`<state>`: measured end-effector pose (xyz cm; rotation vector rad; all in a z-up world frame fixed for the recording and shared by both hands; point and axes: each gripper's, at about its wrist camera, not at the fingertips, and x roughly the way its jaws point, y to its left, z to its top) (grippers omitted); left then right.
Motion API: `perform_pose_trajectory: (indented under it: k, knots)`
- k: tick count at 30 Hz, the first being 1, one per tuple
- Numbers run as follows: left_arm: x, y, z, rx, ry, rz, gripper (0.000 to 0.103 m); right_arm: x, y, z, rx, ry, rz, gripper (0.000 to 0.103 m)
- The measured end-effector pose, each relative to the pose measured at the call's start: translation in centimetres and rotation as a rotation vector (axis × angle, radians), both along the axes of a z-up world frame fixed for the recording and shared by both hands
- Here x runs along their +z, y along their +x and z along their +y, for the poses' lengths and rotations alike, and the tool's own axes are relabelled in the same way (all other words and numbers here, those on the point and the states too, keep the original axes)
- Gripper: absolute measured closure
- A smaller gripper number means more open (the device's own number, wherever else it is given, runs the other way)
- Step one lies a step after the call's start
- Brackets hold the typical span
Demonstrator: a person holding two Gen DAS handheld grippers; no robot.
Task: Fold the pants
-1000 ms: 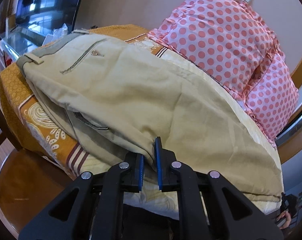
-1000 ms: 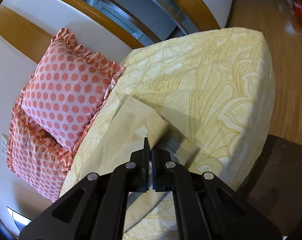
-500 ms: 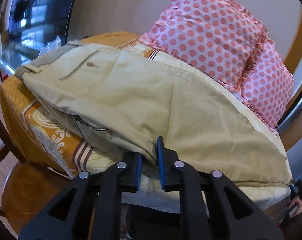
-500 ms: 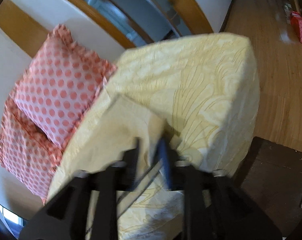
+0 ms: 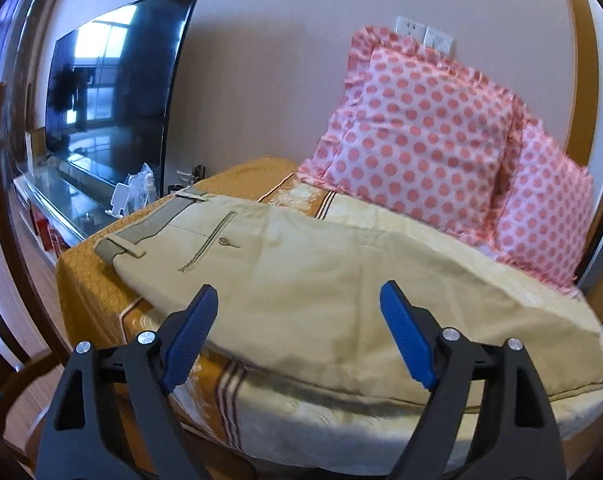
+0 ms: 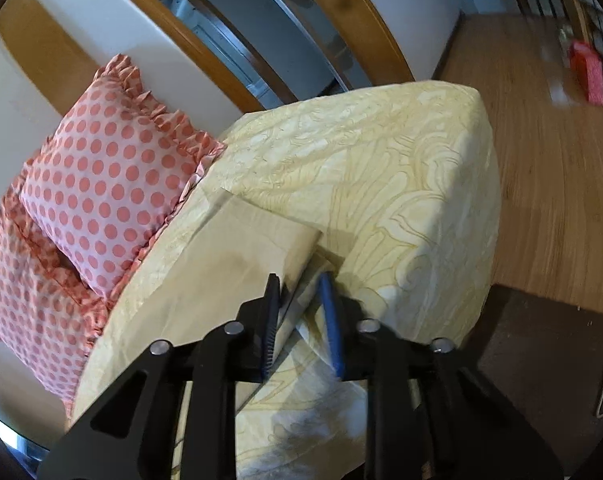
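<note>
Beige pants (image 5: 321, 280) with grey-green waistband and plain cloth. Pale yellow bedcover (image 6: 381, 184) with fine leaf line pattern, turning orange-brown with dark stripes at 9 o'clock. Pink pillows (image 5: 425, 132) with coral round dots and frilled edges at 1 o'clock. Black gripper frames, blue finger pads (image 5: 405, 336). Brown wooden floor (image 6: 549, 152).

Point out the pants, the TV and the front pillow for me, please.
pants (image 5: 321, 280), left wrist view, mid leg.
TV (image 5: 117, 96), left wrist view, screen centre.
front pillow (image 5: 421, 136), left wrist view, dotted face.
</note>
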<state>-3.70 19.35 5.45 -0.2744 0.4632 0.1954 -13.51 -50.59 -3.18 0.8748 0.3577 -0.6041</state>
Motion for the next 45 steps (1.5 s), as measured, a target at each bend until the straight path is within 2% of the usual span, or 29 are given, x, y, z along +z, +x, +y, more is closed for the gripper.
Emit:
perform_pose_trajectory:
  k: [3,5,7,9,10,12,14,15,18,20,25,27,28,30,31,32,35,41,45]
  knots:
    - [-1.3,1.6,0.8,0.001,-0.013,0.042,0.020,0.7,0.5,0.3,0.004,-0.036,-0.006,0.099]
    - [-2.9,2.6,1.4,0.005,-0.035,0.101,0.020,3.2,1.3,1.7,0.035,-0.101,-0.062,0.099]
    - [-4.4,2.8,1.8,0.006,-0.053,0.131,0.020,5.8,2.6,4.0,0.113,-0.159,-0.122,0.099]
    - [-4.6,2.7,1.3,0.012,-0.018,0.119,0.019,8.9,4.9,7.9,0.261,-0.221,-0.203,0.099]
    - [-4.7,2.6,1.2,0.015,-0.006,0.121,0.019,10.4,6.8,11.1,0.383,-0.249,-0.246,0.099]
    - [-4.7,2.6,1.1,0.020,-0.003,0.119,0.018,11.7,9.6,16.3,0.577,-0.282,-0.286,0.099]
    - [-4.6,2.5,1.3,0.025,-0.024,0.117,0.018,11.5,12.8,23.0,0.813,-0.291,-0.289,0.099]
    - [-4.4,2.3,1.5,0.025,-0.043,0.114,0.018,10.3,14.5,27.0,0.946,-0.289,-0.263,0.099]
    - [-3.6,1.0,2.8,0.034,-0.115,0.082,0.018,6.2,17.3,34.4,1.160,-0.289,-0.142,0.100]
    - [-3.2,0.1,3.9,0.075,-0.124,0.069,0.018,4.4,17.8,37.1,1.224,-0.287,-0.095,0.100]
    - [-3.3,-1.3,7.1,0.164,-0.159,0.060,0.018,3.1,16.5,40.4,1.269,-0.354,-0.110,0.099]
    - [-3.6,-1.2,8.0,0.173,-0.193,0.065,0.018,3.1,16.2,41.6,1.283,-0.410,-0.098,0.093]
    - [-3.7,-1.2,8.4,0.174,-0.210,0.065,0.018,2.7,16.1,42.4,1.311,-0.445,-0.061,0.085]
    - [-4.1,-1.0,9.1,0.171,-0.262,0.059,0.018,2.1,15.8,43.1,1.337,-0.471,-0.052,0.058]
    - [-4.3,-1.0,9.3,0.172,-0.278,0.056,0.018,2.1,15.3,43.4,1.361,-0.489,-0.065,0.034]
    - [-4.4,-0.8,9.6,0.177,-0.291,0.057,0.018,1.9,14.8,43.8,1.375,-0.497,-0.072,0.026]
    - [-4.3,-0.3,10.5,0.202,-0.302,0.046,0.018,1.7,14.3,44.3,1.375,-0.541,-0.078,0.025]
    - [-4.3,1.8,12.1,0.241,-0.276,0.075,0.018,1.6,14.4,44.1,1.379,-0.518,-0.095,0.021]
    - [-4.4,3.0,12.2,0.242,-0.296,0.073,0.018,1.6,14.2,44.3,1.381,-0.529,-0.101,0.018]
